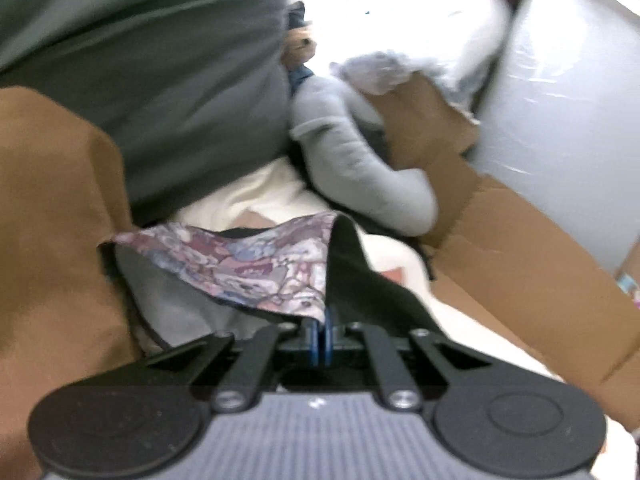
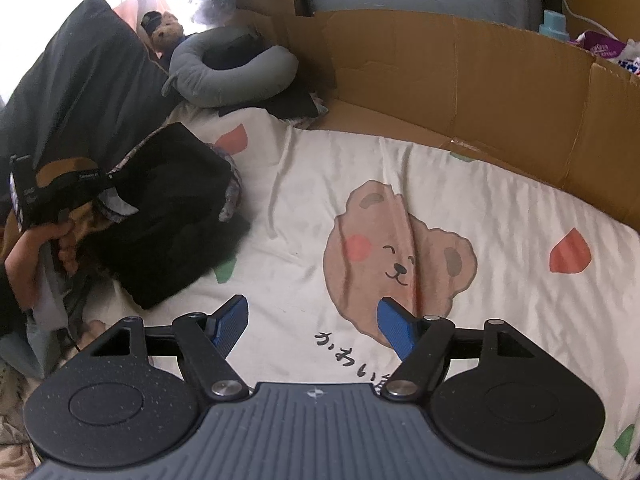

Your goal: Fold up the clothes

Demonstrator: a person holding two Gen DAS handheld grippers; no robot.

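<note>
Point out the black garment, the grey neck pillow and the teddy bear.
black garment (image 2: 172,224): right wrist view, middle of the dark bundle.
grey neck pillow (image 2: 240,76): right wrist view, lower curve of the U.
teddy bear (image 2: 166,34): right wrist view, its face.

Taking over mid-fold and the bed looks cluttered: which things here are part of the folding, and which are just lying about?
In the job:
- black garment with floral lining, pinched at an edge by the left gripper, jaws shut
- right gripper, jaws open, holding nothing
- bear-print sheet, the folding surface

Lying about:
- grey neck pillow
- teddy bear
- dark pillow
- cardboard box
</note>
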